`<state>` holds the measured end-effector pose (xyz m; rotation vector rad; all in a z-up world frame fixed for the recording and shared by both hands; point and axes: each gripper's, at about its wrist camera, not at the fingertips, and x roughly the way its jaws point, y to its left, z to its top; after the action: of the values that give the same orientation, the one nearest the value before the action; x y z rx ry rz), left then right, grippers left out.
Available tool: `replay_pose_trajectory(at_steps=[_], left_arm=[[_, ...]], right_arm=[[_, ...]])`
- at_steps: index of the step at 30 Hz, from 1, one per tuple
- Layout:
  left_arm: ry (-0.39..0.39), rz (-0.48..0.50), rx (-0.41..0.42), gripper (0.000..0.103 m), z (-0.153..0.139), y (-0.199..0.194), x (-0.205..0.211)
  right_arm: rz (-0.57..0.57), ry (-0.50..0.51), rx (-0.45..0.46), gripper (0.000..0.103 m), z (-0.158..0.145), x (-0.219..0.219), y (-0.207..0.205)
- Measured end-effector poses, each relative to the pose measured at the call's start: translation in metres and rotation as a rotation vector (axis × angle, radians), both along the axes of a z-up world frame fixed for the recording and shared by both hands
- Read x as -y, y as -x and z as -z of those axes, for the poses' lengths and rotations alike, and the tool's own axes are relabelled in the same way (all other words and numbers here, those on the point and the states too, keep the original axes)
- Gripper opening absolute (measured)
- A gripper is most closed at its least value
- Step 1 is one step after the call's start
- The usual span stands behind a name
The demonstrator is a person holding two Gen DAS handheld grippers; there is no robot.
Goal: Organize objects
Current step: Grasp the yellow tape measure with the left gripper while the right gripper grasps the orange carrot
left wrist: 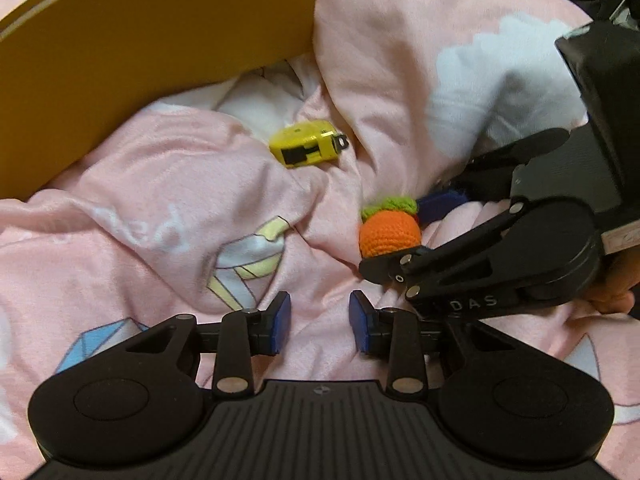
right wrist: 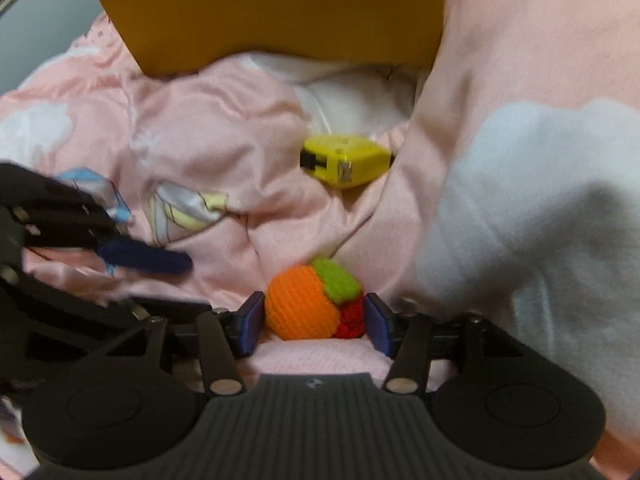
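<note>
Your right gripper (right wrist: 314,316) jaws released around crochet ball (right wrist: 304,304) on pink blanket (right wrist: 208,120), yellow tape measure (right wrist: 346,160) at twelve o'clock, left gripper (left wrist: 319,320) jaws released, empty, orange board (left wrist: 140,40) beyond.

A soft pink blanket (left wrist: 140,184) with cloud and ice-cream pictures lies all crumpled. A yellow-brown board (left wrist: 160,32) stands behind the blanket, touching it.

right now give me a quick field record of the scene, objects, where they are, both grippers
surface: rumpled pink blanket
crochet ball: orange, green and red, between the right gripper pads
right gripper: pads flank the ball; contact unclear
tape measure: yellow, in a blanket fold beyond the ball, untouched
yellow board: at the far edge, over the blanket
left gripper: open, nothing between its pads, over the blanket
</note>
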<state>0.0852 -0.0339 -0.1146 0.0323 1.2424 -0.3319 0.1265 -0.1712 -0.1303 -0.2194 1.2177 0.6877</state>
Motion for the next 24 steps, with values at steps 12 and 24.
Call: replay_pose_trajectory(at_steps=[12,24], left_arm=[[0.053,0.047,0.229,0.057,-0.038,-0.021,-0.006],[0.192,-0.208,0.054,0.064,-0.005,-0.097,-0.005]], right_arm=[[-0.044,-0.084,0.266,0.053,-0.073,0.019,0.000],[0.056,-0.032,0.214,0.053,-0.031,0.038,-0.064]])
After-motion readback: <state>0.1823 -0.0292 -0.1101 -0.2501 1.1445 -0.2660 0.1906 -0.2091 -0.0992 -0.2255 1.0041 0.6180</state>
